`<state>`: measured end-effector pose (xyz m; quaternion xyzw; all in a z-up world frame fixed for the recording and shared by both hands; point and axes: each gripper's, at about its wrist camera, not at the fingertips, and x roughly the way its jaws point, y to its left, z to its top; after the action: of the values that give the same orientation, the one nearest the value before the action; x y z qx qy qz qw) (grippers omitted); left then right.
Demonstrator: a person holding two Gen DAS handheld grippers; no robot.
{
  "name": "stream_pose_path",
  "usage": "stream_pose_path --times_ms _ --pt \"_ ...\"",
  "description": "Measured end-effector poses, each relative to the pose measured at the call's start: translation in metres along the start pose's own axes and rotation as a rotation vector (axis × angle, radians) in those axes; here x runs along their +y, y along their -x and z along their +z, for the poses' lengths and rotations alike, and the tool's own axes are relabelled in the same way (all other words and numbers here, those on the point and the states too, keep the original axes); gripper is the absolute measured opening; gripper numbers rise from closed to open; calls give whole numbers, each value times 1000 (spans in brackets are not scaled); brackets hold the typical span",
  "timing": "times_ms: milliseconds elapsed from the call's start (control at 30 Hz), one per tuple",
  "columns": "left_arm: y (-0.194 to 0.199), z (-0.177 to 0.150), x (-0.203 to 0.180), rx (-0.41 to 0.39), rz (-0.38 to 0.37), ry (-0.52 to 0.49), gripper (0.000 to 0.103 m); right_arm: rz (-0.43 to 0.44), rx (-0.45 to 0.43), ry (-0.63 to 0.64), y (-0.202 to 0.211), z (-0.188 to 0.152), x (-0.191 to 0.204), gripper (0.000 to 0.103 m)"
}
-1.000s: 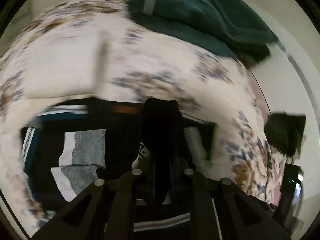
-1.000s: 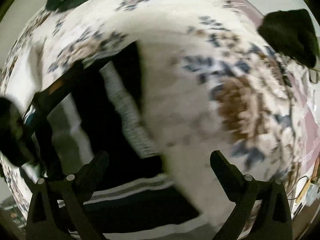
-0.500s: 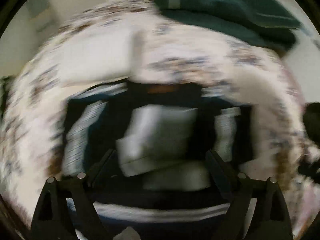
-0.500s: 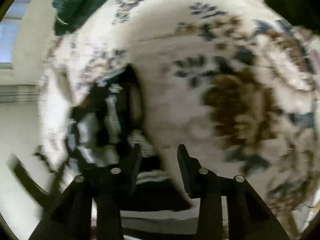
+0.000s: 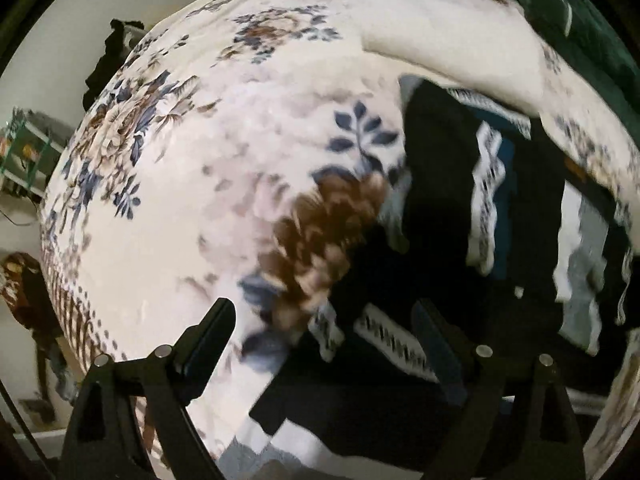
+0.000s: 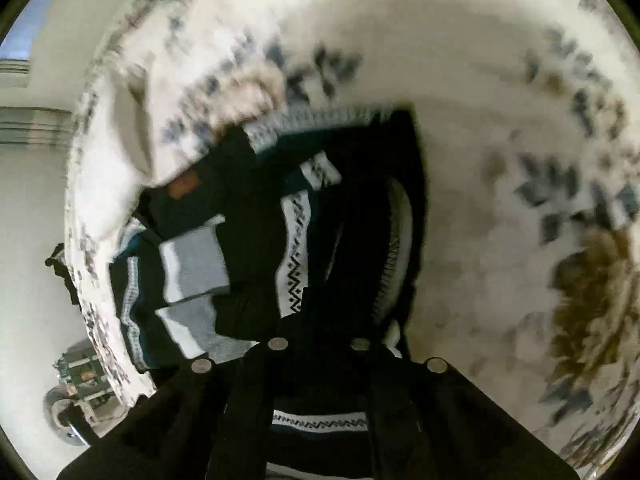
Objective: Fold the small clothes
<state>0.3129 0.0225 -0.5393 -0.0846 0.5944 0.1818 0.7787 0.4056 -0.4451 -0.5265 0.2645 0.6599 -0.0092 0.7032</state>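
A black knitted garment (image 5: 440, 184) with white patterned bands, teal and grey patches lies crumpled on a floral blanket (image 5: 240, 140). My left gripper (image 5: 324, 320) is open above the garment's left edge, over a brown flower of the blanket, holding nothing. In the right wrist view the garment (image 6: 248, 240) fills the middle of the blanket (image 6: 480, 80). My right gripper (image 6: 320, 308) points steeply down with its jaws together on the black cloth, beside a raised fold with a white ribbed hem (image 6: 400, 240). Its tips blend into the dark fabric.
A dark green folded blanket (image 5: 592, 40) lies at the bed's far corner. Past the bed's left edge are pale floor, a green shelf (image 5: 24, 152) and dark clothing (image 5: 112, 52). A wheeled object (image 6: 80, 380) stands on the floor below the bed's edge.
The left gripper let go of the black cloth, opened wide and swung left over the blanket. The right gripper went from wide open to shut and moved onto the garment.
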Motion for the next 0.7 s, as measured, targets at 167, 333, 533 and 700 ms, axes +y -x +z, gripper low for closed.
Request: stream_pose_path --times_ms 167,333,533,700 --pt "-8 22 7 -1 -70 49 90 -67 73 -139 -1 3 -50 11" --pt "-22 38 5 31 -193 88 90 56 15 -242 17 -21 -51 38" --pt "-53 52 -10 100 -357 94 87 340 137 -461 -40 -50 -40 52" --pt "-54 52 -36 78 -399 -53 13 330 106 -520 -78 -44 -23 7"
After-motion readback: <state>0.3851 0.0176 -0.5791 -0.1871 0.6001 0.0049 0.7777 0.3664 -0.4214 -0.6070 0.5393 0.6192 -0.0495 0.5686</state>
